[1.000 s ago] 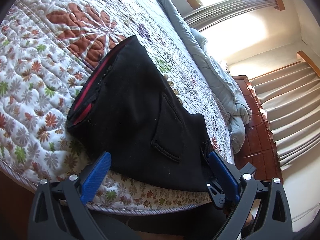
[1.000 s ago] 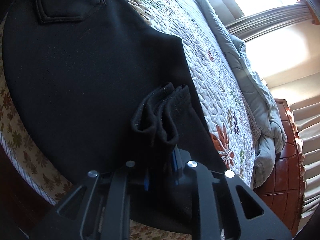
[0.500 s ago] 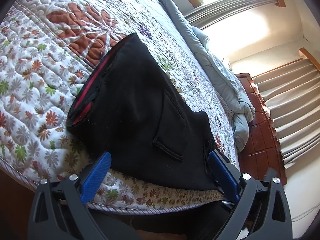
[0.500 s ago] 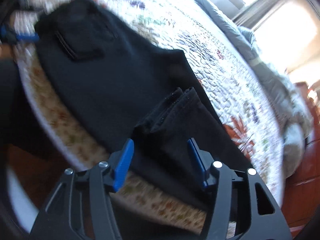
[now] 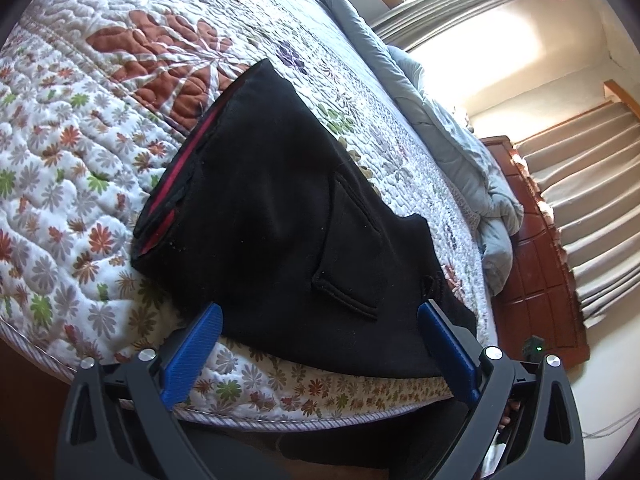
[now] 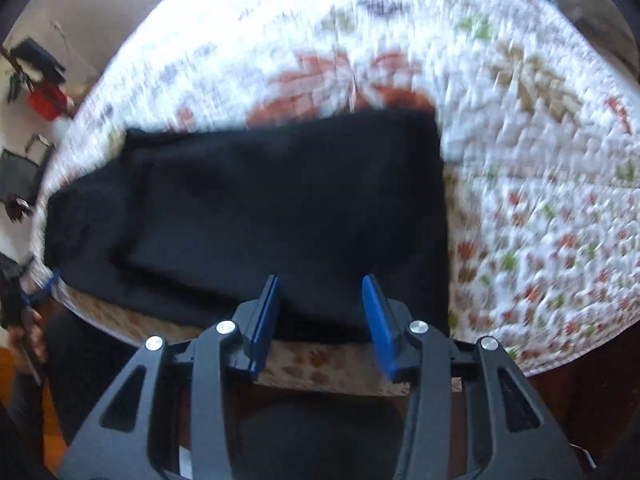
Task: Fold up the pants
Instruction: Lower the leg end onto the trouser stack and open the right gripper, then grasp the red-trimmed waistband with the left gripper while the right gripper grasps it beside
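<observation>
Right gripper (image 6: 320, 312) hangs above the near edge of the black pants (image 6: 256, 216), jaws partly apart and closing, nothing between its pads. Left gripper (image 5: 320, 344) gapes wide, empty, with the pants (image 5: 280, 216) just ahead on the quilt (image 5: 72, 152); a grey blanket (image 5: 460, 136) lies beyond to its right.

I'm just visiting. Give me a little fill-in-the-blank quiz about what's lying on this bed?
1. The pants lying on the quilt are ____ in colour.
2. The inside of their waistband shows a ____ stripe.
3. The quilt is printed with ____.
4. The pads of the left gripper are ____ in colour.

Missing words: black; red; flowers; blue
</observation>
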Tool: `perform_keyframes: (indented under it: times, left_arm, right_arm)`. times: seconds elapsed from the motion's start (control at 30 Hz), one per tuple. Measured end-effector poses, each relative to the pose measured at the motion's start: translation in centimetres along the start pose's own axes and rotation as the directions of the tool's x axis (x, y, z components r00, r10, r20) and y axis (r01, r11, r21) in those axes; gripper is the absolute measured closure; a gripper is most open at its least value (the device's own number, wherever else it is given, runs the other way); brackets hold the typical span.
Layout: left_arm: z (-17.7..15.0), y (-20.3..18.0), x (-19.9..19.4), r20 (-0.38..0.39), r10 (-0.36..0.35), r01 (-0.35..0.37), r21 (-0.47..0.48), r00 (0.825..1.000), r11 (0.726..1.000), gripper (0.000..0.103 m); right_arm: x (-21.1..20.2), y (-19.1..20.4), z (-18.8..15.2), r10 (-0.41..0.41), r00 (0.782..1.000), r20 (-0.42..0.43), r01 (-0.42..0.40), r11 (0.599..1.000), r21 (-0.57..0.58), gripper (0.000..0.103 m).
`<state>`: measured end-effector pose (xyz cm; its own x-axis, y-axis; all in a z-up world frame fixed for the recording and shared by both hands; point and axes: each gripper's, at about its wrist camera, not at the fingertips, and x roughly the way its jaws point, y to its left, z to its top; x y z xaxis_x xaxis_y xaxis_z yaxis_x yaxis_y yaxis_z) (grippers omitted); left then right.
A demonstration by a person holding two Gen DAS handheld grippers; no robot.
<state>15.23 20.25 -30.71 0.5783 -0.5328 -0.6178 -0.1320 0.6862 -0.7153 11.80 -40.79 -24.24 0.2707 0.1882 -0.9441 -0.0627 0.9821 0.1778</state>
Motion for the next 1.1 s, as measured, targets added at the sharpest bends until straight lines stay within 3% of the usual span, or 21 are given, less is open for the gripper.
perform_keyframes:
  times: [0.13,0.23,0.33,0.43,0.5,0.63,0.73,0.87,0.93,1.0,1.1]
  left_arm:
    - [0.2,-0.1,0.5,-0.011,0.005,-0.005,-0.009,1.000,1.000,0.005]
    - [0.0,-0.2,0.5,-0.012,0.018,-0.018,0.000,1.000,1.000,0.005]
    - [0.0,-0.5,0.3,-0.006,0.010,-0.010,-0.008,1.000,1.000,0.005]
    - [-0.3,-0.9,-1.0,0.014,0.011,-0.011,-0.007,1.000,1.000,0.005]
    - [-1.1,-1.1,-2.2,0.033,-0.026,0.028,-0.046,0.999,0.999,0.005]
    - [-2.5,-0.5,-4.1,0.074,-0.021,0.031,-0.136,0.997,0.990,0.004]
    - [-2.8,1.1,-5.4,0.116,-0.025,0.053,-0.248,0.993,0.967,0.004]
    - [-3.0,2.8,-6.5,0.199,-0.052,0.123,-0.361,0.979,0.924,0.004]
    - [-2.7,3.8,-6.5,0.244,-0.101,0.199,-0.416,0.965,0.887,0.004]
    - [-2.3,4.4,-6.0,0.252,-0.132,0.237,-0.447,0.959,0.862,0.004]
    - [-1.6,4.7,-5.2,0.263,-0.154,0.265,-0.468,0.952,0.843,0.004]
  right_arm:
    - [-0.7,0.7,0.7,0.002,1.000,0.006,-0.002,0.999,-0.045,0.059]
    - [-3.4,-1.1,2.7,0.073,0.994,0.085,-0.072,0.997,-0.006,0.061]
    - [-4.3,-4.1,5.2,0.118,0.985,0.129,-0.132,0.985,0.106,0.059]
    - [-3.0,-6.3,7.7,0.185,0.976,0.117,-0.203,0.964,0.171,0.059]
    - [-1.6,-7.0,9.0,0.223,0.971,0.081,-0.235,0.953,0.193,0.059]
    - [0.7,-7.6,9.4,0.226,0.974,-0.004,-0.220,0.953,0.207,0.060]
    - [0.2,-7.4,10.0,0.213,0.977,-0.023,-0.205,0.960,0.191,0.058]
    - [-2.3,-4.1,12.5,0.204,0.979,0.002,-0.203,0.976,0.082,0.051]
    - [-2.9,-0.1,14.0,0.222,0.975,-0.022,-0.222,0.975,-0.020,0.045]
    - [-1.4,4.5,14.3,0.199,0.973,-0.119,-0.214,0.968,-0.134,0.046]
    - [2.0,11.1,13.3,0.088,0.968,-0.237,-0.164,0.931,-0.326,0.050]
